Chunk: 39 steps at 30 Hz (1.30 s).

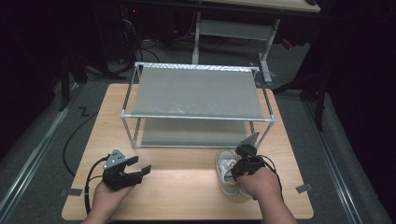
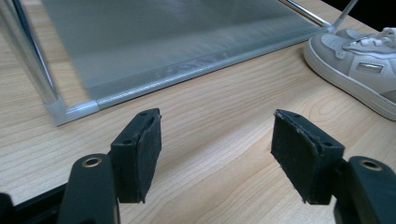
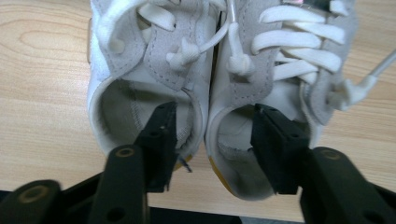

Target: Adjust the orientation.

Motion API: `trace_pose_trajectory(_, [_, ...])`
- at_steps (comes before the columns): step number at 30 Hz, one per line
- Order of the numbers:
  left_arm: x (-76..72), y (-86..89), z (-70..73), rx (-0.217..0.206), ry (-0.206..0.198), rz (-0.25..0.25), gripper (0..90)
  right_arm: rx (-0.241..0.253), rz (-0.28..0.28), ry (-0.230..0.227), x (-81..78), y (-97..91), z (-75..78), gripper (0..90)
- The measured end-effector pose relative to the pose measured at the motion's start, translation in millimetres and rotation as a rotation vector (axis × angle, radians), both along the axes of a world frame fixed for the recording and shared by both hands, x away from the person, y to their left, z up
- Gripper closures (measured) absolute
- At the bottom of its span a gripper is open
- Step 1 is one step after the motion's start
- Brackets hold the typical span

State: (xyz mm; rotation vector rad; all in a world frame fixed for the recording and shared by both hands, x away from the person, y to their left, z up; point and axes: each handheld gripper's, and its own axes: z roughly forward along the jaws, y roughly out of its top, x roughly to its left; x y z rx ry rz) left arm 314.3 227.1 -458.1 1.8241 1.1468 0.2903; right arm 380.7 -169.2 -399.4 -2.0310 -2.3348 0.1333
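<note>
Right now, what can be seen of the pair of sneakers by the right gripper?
The pair of sneakers stands side by side on the wooden table, before the rack. White uppers, grey suede-like panels, white knotted laces, yellowish heel soles. The right gripper has one jaw inside each shoe opening, straddling the adjoining collars.

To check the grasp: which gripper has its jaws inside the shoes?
The right gripper: its jaws sit inside the shoes. The left gripper hovers over bare table.

Pair of white sneakers [image 3: 205,93], side by side, upright, on table before rack
</note>
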Motion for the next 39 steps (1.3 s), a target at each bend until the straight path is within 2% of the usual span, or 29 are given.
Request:
trace_pose_trajectory(2, [0.6,1.1,-0.8,0.001,0.003,0.004,33.7,0.005,0.0,0.001,-0.1,-0.4,-1.2,54.3])
trace_pose_trajectory(4, [1.8,2.5,-1.9,0.0,0.008,0.009,33.8,0.002,-0.012,-0.004,-0.3,-1.1,-3.6,60.5])
trace_pose_trajectory(5, [1.9,2.7,-2.1,-0.003,0.009,0.009,33.8,0.017,-0.024,-0.005,-0.5,-1.5,-3.5,64.9])
trace_pose_trajectory(8, [1.7,2.0,-1.9,-0.003,0.006,0.006,33.8,0.043,-0.041,-0.011,-1.7,-2.9,-5.4,68.6])
trace_pose_trajectory(16, [0.6,-2.7,-2.7,0.01,0.005,-0.011,33.8,0.015,-0.039,-0.008,-0.9,1.0,-11.9,79.7])
trace_pose_trajectory(17, [0.7,-2.8,-2.7,0.011,0.004,-0.012,33.8,-0.007,-0.022,-0.008,-1.2,2.7,-11.0,81.0])
trace_pose_trajectory(18, [0.9,-2.7,-2.7,0.011,-0.001,-0.012,33.8,-0.055,0.005,-0.022,-1.1,6.7,-8.6,81.8])
trace_pose_trajectory(21, [1.2,-2.3,-2.3,0.009,-0.007,-0.012,33.8,-0.058,0.005,-0.04,0.0,6.5,-6.1,82.1])
trace_pose_trajectory(23, [1.0,-2.4,-2.2,0.01,-0.006,-0.012,33.8,-0.048,0.005,-0.038,2.6,5.0,0.5,82.2])
trace_pose_trajectory(26, [1.0,-2.9,-2.5,0.014,-0.008,-0.014,33.8,-0.062,0.025,-0.052,5.2,7.1,11.1,82.3])
trace_pose_trajectory(29, [1.6,-3.2,-3.3,0.02,-0.004,-0.012,33.8,-0.061,0.027,-0.067,6.7,8.3,16.5,82.4])
trace_pose_trajectory(33, [1.1,-4.0,-5.2,0.019,0.006,-0.015,33.8,-0.047,0.024,-0.114,10.8,13.3,28.6,82.3])
trace_pose_trajectory(34, [0.9,-4.2,-5.1,0.021,0.005,-0.017,33.8,-0.04,0.029,-0.14,14.3,15.9,32.1,82.3])
trace_pose_trajectory(39, [1.4,-3.8,-3.6,0.022,-0.003,-0.019,33.7,-0.037,0.014,-0.159,25.1,21.7,30.5,82.3])
